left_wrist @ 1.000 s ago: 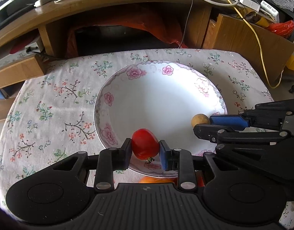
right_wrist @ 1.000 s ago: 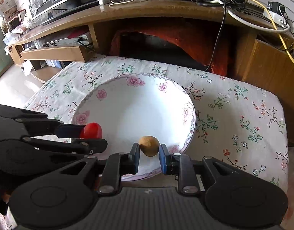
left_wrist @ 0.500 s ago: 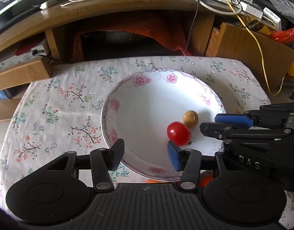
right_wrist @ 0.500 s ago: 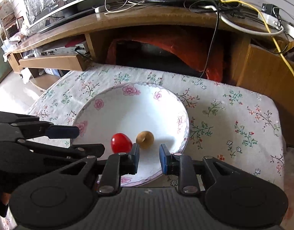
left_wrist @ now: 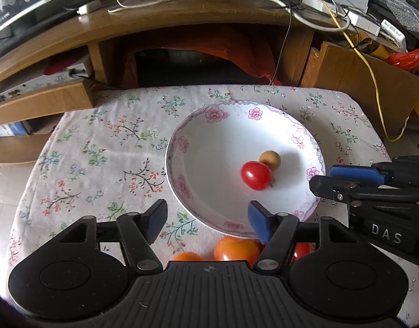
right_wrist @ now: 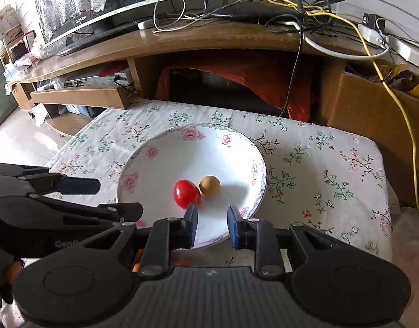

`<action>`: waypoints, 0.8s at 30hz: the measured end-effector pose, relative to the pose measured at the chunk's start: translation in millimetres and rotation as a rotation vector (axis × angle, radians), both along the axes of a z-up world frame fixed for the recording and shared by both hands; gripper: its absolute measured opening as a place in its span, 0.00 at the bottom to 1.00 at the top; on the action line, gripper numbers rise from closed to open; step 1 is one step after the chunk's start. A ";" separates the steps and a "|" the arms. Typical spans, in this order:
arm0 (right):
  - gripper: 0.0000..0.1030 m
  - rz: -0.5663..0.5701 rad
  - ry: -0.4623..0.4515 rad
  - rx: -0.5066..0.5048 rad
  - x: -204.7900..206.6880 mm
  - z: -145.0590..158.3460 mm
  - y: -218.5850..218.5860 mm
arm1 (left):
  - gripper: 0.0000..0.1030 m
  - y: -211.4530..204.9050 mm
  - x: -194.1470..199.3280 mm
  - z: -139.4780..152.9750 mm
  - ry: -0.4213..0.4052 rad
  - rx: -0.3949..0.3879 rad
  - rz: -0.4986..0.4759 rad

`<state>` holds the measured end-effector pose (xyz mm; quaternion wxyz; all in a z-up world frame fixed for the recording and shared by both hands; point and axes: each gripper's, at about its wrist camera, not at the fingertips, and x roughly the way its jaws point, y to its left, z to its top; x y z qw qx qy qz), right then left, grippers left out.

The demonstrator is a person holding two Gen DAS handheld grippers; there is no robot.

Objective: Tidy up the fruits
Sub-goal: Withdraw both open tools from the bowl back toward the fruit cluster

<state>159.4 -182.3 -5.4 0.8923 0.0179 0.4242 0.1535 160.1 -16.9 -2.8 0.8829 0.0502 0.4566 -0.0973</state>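
Both grippers drawn back from the dish after release. The left gripper has its fingers spread wide and holds nothing; a second ago they pinched the red tomato at the near rim. The right gripper stands moderately parted, likewise empty, where it earlier clasped the small brown fruit. The two fruits now rest inside the floral bowl, touching one another, slightly right of its centre in the left wrist view (the tomato appears a little blurred, so it may not yet have settled). The bowl sits on the flowered cloth covering the desk. Just before the bowl's near rim, partly hidden behind the left gripper, lie more orange and red fruits. Judgement: two pieces are delivered, and the remaining fruits at the near edge are the likely next pickups.
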 end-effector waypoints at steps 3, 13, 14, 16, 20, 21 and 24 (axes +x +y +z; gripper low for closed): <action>0.26 -0.001 -0.003 -0.003 -7.8 2.8 0.8 | 0.71 1.9 -9.1 3.8 -0.008 -0.011 0.007; 0.26 0.015 0.001 0.011 -31.8 5.4 6.7 | 0.72 2.7 -31.4 7.2 -0.017 -0.003 -0.005; 0.26 0.017 0.003 0.012 -33.9 5.0 7.6 | 0.72 2.9 -33.6 7.2 -0.017 -0.005 -0.007; 0.26 0.021 0.003 0.011 -38.2 4.9 9.0 | 0.72 3.5 -36.5 6.8 -0.016 -0.002 -0.006; 0.26 0.023 0.005 0.019 -44.7 5.6 10.5 | 0.72 5.2 -41.4 6.8 -0.014 -0.005 -0.004; 0.26 0.022 0.006 0.021 -45.7 5.8 10.7 | 0.72 5.5 -42.5 6.9 -0.014 -0.004 -0.004; 0.26 0.019 0.009 0.023 -48.7 5.8 11.8 | 0.72 6.2 -45.2 6.9 -0.014 -0.002 -0.004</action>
